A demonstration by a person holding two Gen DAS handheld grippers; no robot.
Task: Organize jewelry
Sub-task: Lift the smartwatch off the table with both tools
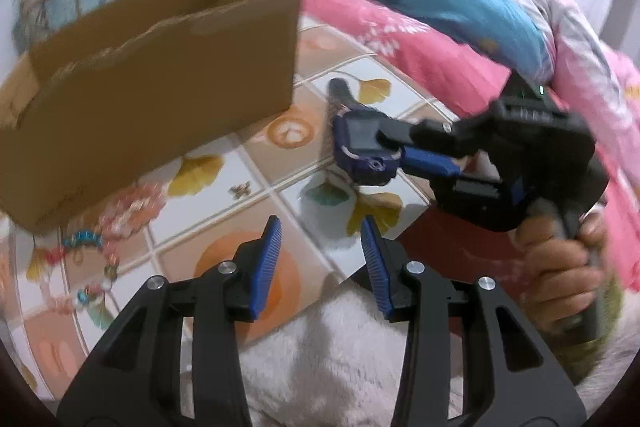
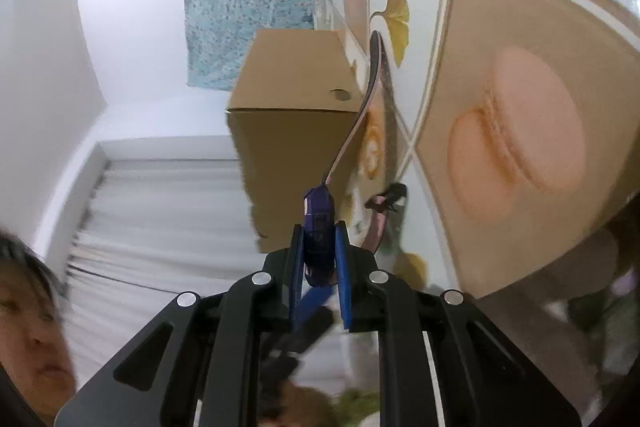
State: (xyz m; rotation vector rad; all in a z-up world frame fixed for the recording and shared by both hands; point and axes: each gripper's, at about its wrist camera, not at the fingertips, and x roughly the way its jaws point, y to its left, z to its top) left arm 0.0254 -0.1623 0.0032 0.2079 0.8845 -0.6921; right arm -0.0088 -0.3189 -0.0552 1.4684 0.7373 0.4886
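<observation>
Right tongs [image 2: 318, 251] are clamping the purple watch [image 2: 319, 223], left tongs [image 1: 322, 259] hanging open and empty; next I'd guess it's going into the cardboard box [image 1: 160, 83].

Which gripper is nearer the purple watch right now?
Right. The right gripper is shut on the purple watch, holding it over the patterned mat. The left gripper hangs open, apart from it.

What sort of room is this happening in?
Most likely a bedroom at home: a pink floral quilt and a blue pillow are heaped behind a table with a printed tablecloth, and a white curtain hangs nearby.
</observation>
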